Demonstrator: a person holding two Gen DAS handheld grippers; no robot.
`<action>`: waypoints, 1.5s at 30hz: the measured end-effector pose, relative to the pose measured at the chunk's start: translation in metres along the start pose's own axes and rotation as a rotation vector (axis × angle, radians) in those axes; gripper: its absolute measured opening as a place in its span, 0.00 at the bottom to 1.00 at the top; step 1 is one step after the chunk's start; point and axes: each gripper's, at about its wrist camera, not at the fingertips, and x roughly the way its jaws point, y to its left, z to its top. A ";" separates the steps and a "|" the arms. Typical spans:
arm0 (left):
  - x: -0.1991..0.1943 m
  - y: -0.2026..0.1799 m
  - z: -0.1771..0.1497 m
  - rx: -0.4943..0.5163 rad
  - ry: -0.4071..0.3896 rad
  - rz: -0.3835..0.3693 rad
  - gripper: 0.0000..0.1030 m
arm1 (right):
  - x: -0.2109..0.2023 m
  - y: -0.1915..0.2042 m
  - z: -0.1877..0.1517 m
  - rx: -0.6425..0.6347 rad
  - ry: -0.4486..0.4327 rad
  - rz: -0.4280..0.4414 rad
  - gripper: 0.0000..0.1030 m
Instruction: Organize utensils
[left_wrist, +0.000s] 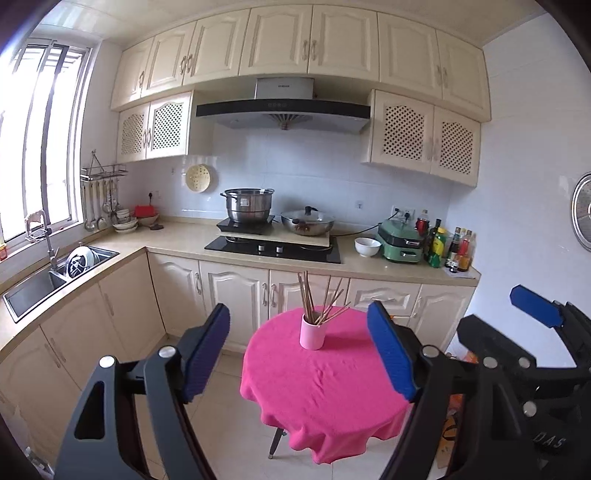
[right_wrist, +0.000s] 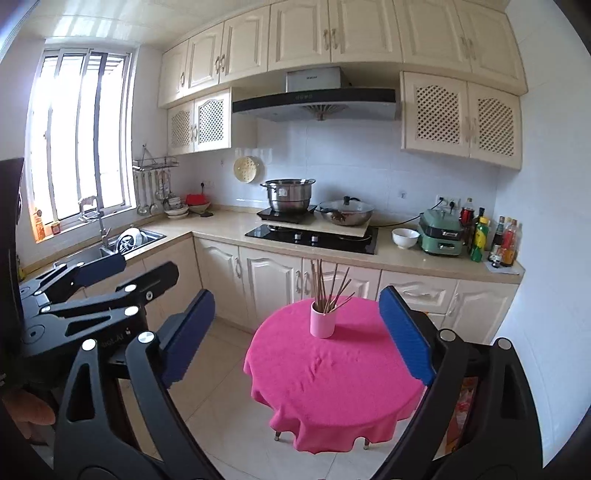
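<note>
A pink cup (left_wrist: 312, 332) stands upright on a small round table with a bright pink cloth (left_wrist: 325, 387). Several wooden chopsticks (left_wrist: 320, 299) stand fanned out in the cup. The cup (right_wrist: 322, 320), chopsticks (right_wrist: 328, 290) and cloth (right_wrist: 332, 384) also show in the right wrist view. My left gripper (left_wrist: 301, 350) is open and empty, held back from the table and above it. My right gripper (right_wrist: 295, 332) is open and empty too, at about the same distance. The right gripper's blue pads (left_wrist: 532, 306) show at the right edge of the left wrist view.
Behind the table runs a beige kitchen counter (left_wrist: 184, 236) with a hob (left_wrist: 273, 249), a steel pot (left_wrist: 249, 205), a wok (left_wrist: 307, 221), a white bowl (left_wrist: 367, 246), a green cooker (left_wrist: 402, 242) and bottles (left_wrist: 452, 247). A sink (left_wrist: 44, 280) is at the left. The floor is tiled.
</note>
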 end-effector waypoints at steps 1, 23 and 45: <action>-0.004 0.001 0.000 0.004 -0.003 -0.003 0.74 | -0.003 0.002 -0.001 0.002 -0.002 -0.007 0.88; -0.023 0.009 0.001 0.049 -0.025 -0.001 0.76 | -0.021 0.018 -0.008 0.018 -0.002 -0.051 0.89; -0.014 0.000 0.003 0.083 -0.031 -0.010 0.76 | -0.021 0.004 -0.007 0.035 0.019 -0.056 0.89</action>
